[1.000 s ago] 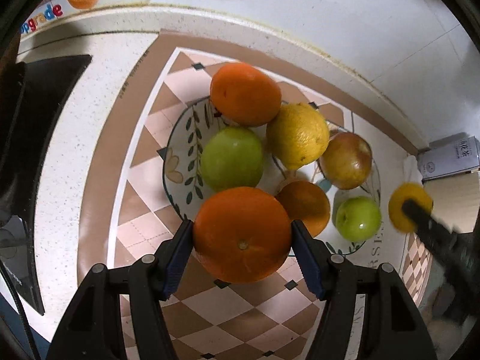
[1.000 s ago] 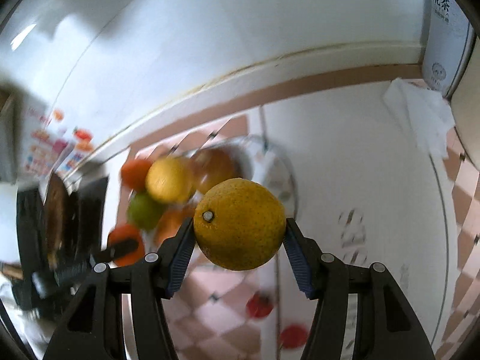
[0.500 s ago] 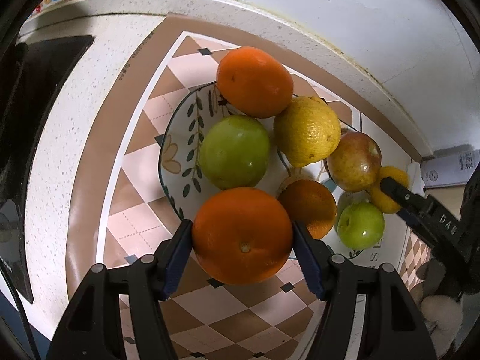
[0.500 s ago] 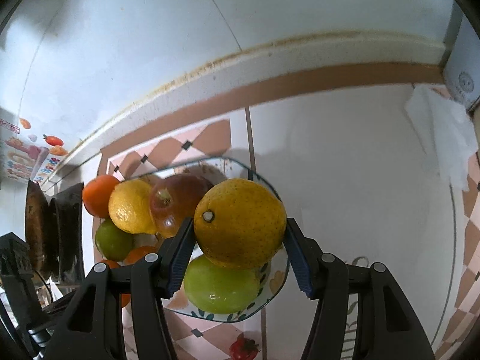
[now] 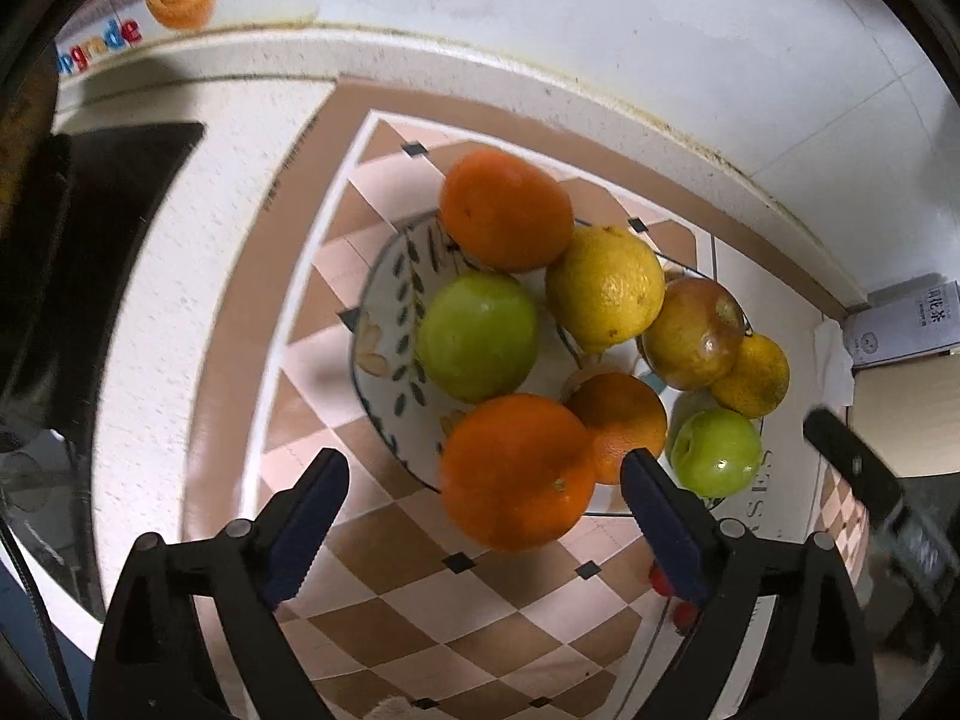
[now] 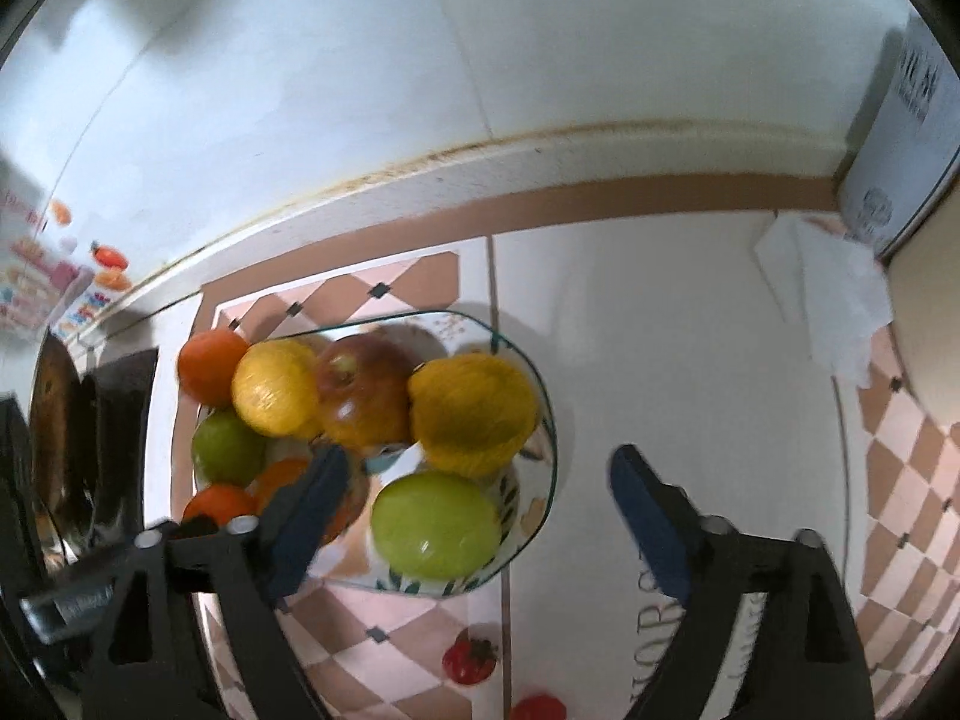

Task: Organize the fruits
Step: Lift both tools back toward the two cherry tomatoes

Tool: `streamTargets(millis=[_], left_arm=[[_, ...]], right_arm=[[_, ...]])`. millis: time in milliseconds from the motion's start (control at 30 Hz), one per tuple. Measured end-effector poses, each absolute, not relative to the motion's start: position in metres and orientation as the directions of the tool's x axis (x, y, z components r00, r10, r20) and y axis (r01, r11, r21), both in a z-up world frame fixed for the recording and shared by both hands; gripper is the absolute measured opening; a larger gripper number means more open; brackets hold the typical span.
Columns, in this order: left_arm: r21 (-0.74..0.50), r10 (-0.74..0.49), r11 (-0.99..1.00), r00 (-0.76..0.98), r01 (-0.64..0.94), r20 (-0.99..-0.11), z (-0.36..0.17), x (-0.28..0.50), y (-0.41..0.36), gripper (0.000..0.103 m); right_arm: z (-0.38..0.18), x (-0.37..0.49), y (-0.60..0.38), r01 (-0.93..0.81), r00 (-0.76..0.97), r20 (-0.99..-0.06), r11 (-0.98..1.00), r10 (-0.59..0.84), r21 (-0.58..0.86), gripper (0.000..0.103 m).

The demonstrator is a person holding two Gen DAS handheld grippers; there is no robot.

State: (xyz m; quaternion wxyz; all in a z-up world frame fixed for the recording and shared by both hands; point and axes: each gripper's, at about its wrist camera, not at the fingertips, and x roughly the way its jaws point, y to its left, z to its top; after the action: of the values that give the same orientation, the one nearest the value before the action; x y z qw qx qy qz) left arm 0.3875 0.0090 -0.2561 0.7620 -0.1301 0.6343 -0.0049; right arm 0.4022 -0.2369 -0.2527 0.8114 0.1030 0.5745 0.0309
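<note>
Both fruits have left the grippers since a moment ago. What the left gripper [image 5: 483, 501] pinched, a big orange [image 5: 517, 471], now sits on the near rim of the plate [image 5: 384, 324], and the blue pads stand spread wide, clear of it on both sides. Likewise the right gripper [image 6: 474, 489] has let go of the yellow citrus [image 6: 473, 411], which lies at the plate's right edge against the reddish apple [image 6: 360, 399]; its fingers are spread apart with nothing between them.

From the left wrist view the whole heap shows: another orange [image 5: 505, 209] at the far end, a lemon [image 5: 605, 288], a large green apple [image 5: 477, 336], a small orange [image 5: 621, 420] in the middle, and a small green apple [image 5: 715, 450] near the right rim. A black dish rack [image 5: 108, 228] at the left of the bench [image 5: 198, 276] also shows there.

Only the right wrist view shows the crumpled white tissue [image 6: 828, 306] by the white box [image 6: 900, 138], and two red strawberry prints [image 6: 471, 657] on the bench covering in front of the plate. Its picture is slightly blurred.
</note>
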Motion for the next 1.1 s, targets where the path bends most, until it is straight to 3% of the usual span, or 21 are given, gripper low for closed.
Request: streamTargets(millis=[267,433,1100], left_arm=[[-0.080,-0.051,0.992,0.270,-0.100,-0.962,-0.222,0.356,0.011,0.093],[-0.041,-0.011,0.995,0.322,-0.086,-0.947,-0.196,0.323,0.012,0.093],[-0.003,-0.024,0.999,0.577,0.037,-0.816,-0.081,0.190,0.003,0.093]], right_arm=[[-0.223,0.353,-0.206,0.006,0.370,-0.925,0.996,0.084,0.093,0.095],[-0.204,0.322,-0.206,0.014,0.385,-0.918,0.994,0.090,0.104,0.095],[-0.066,0.177,-0.195,0.017,0.598,-0.800,0.997,0.048,0.072,0.095]])
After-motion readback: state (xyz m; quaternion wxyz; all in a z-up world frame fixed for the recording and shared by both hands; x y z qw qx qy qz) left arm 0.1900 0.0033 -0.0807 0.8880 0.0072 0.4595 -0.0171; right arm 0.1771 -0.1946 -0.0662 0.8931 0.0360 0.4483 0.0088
